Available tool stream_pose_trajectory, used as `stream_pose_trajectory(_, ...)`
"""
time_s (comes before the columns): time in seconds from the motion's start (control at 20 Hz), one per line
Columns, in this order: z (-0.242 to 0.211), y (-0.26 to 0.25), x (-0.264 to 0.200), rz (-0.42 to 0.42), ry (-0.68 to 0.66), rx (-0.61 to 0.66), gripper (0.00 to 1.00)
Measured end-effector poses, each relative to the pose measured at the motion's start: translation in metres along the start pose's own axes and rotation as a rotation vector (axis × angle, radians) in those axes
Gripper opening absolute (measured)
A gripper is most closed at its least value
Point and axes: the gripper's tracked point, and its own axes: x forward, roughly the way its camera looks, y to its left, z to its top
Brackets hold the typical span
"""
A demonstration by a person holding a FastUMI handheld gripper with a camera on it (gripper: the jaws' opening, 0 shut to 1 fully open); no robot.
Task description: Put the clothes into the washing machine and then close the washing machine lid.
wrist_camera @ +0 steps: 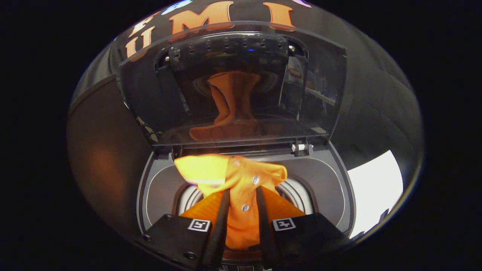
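The one camera rides on the gripper (pixel 243 194) and looks forward and down along its two fingers, from close above the open mouth of the washing machine (pixel 158 188). It faces the raised lid (pixel 150 94) at the machine's back edge, with the booth wall just behind.

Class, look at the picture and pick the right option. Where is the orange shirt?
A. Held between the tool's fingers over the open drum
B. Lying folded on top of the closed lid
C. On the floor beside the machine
A: the orange shirt hangs pinched in the tool above the drum, with the lid raised behind it.
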Motion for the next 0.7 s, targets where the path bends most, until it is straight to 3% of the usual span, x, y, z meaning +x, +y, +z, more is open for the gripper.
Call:
stream_pose_trajectory(0.1, 0.01, -0.003, -0.008, -0.009, -0.023, -0.002, 0.57)
stream_pose_trajectory(0.3, 0.042, -0.009, -0.031, -0.038, -0.08, -0.029, 1.0)
stream_pose_trajectory(0.7, 0.119, -0.007, -0.092, -0.029, -0.208, -0.053, 1.0)
